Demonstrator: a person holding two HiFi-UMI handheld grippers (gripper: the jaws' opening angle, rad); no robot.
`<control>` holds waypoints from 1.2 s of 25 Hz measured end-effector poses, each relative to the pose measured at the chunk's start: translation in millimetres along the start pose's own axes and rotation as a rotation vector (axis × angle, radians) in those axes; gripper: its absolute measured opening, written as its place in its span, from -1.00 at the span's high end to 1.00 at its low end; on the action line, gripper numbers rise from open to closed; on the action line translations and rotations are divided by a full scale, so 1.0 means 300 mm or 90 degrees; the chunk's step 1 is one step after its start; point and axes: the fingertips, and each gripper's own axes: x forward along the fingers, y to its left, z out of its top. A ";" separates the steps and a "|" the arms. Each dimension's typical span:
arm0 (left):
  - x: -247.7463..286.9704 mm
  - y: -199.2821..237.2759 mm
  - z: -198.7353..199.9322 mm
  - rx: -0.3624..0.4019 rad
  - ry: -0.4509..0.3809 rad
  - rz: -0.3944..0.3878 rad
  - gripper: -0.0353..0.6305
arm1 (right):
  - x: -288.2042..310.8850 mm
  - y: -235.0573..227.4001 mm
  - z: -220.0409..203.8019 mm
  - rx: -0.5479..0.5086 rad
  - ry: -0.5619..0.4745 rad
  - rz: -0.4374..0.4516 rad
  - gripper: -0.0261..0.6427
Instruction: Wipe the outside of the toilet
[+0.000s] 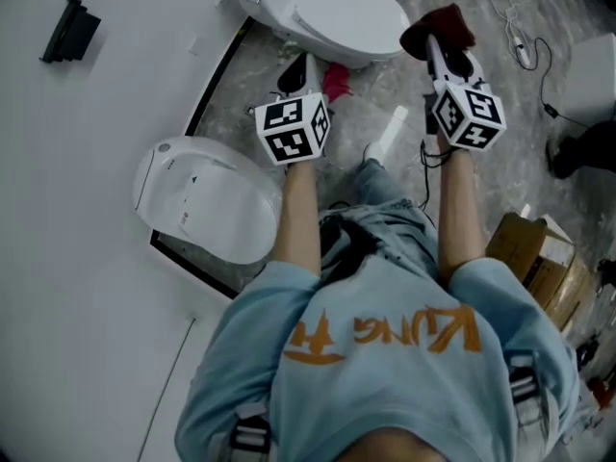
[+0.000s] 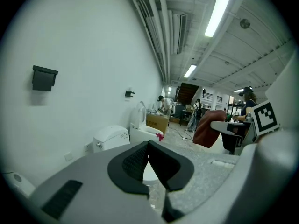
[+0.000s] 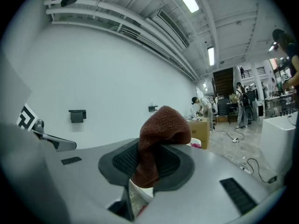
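Red cloth (image 3: 159,129) sits pinched tight in the right gripper (image 3: 149,166), held up ready to rub the toilet (image 1: 337,12), while the left gripper (image 2: 148,163) is closed on nothing

A white toilet (image 1: 351,12) is standing against the white wall, its lid lying closed over the bowl. A dark red, coarse-woven cloth (image 1: 438,29) is hanging bunched between the jaws of the right gripper (image 3: 149,166), which are pinching it, its rounded fold bulging above them. The cloth is hovering just beside the lid's rim; contact cannot be told.
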 end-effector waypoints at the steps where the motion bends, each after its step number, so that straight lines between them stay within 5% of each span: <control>1: 0.049 -0.024 0.013 -0.001 0.003 0.004 0.91 | 0.024 -0.056 0.002 0.005 0.002 -0.001 0.70; 10: 0.313 -0.212 0.063 0.022 0.018 0.002 0.91 | 0.174 -0.407 0.023 0.055 0.006 -0.024 0.70; 18: 0.410 -0.159 -0.020 -0.003 0.049 0.042 0.91 | 0.254 -0.388 -0.104 0.055 0.058 0.024 0.70; 30: 0.509 -0.097 -0.343 0.000 0.146 0.049 0.91 | 0.380 -0.363 -0.415 0.006 0.151 0.045 0.70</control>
